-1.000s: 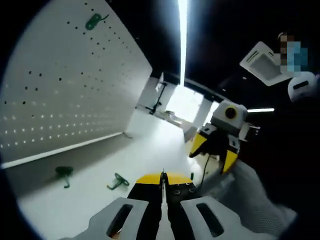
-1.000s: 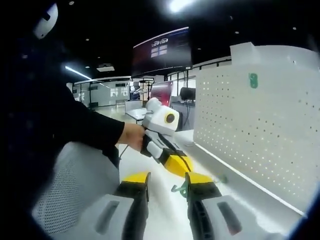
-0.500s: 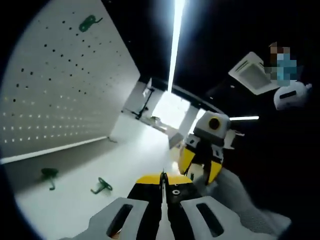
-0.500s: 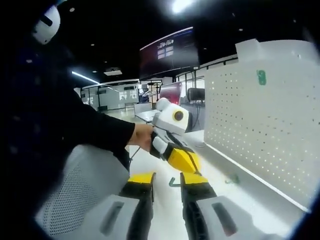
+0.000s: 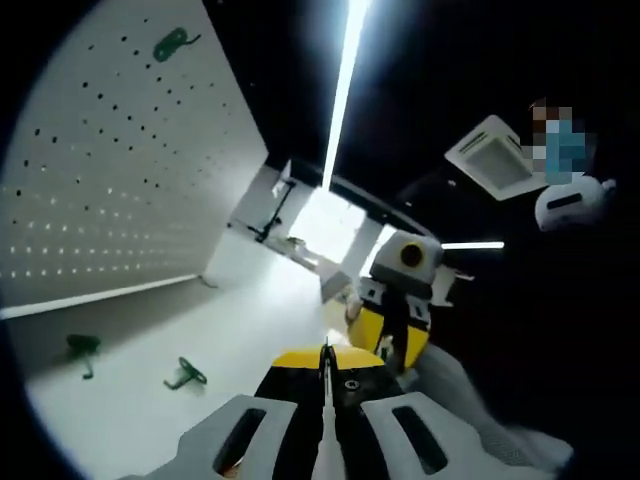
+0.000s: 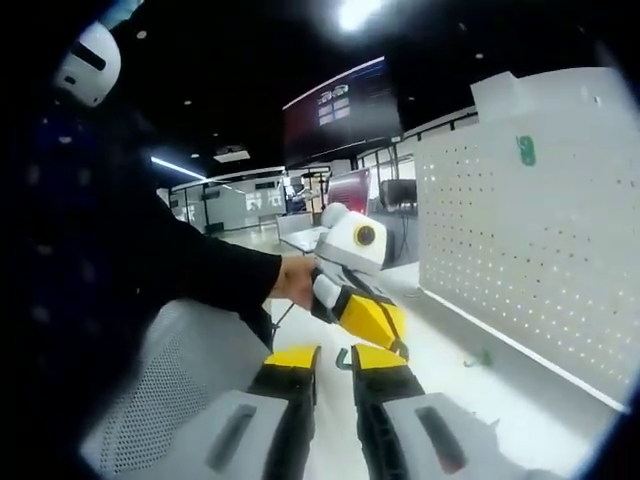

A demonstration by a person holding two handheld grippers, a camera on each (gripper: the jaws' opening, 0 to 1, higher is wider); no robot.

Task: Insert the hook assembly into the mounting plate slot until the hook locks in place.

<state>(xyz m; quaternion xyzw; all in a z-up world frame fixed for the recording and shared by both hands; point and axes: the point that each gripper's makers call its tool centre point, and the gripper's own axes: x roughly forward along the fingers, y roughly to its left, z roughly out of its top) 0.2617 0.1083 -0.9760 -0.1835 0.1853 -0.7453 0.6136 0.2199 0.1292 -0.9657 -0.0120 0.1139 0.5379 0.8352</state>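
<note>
You are at the picking-up step, as I read it: nothing is in either tool and no loose hook is near the pegboard (image 5: 120,190) holes yet.

Your left gripper (image 5: 325,352) has its jaws pressed together, yellow tips touching, with nothing between them. Your right gripper (image 6: 331,357) has its jaws slightly apart and empty; a green hook (image 6: 343,360) lies on the white table (image 6: 450,400) just beyond the gap, so those jaws are lined up on it but not yet around it.

Next move, in my judgement: push the right gripper forward until the hook sits between the jaw pads, close, then carry it to the pegboard and seat its tabs in a pair of holes.

Relative to the pegboard: one hook (image 5: 168,44) already hangs high on its face. In the left gripper view, two more lie on the table in front of its foot, one (image 5: 82,348) close to the bottom rail and another (image 5: 184,374) further out.

The left gripper view also shows the right gripper (image 5: 392,330) coming in from the side, away from the board. The right gripper view gives you the hanging hook (image 6: 526,150) near the board's top, a small green piece (image 6: 480,357) at its foot, your hand (image 6: 297,281) holding the left gripper (image 6: 378,322), and a mesh chair back (image 6: 170,385) on the side away from the board.
</note>
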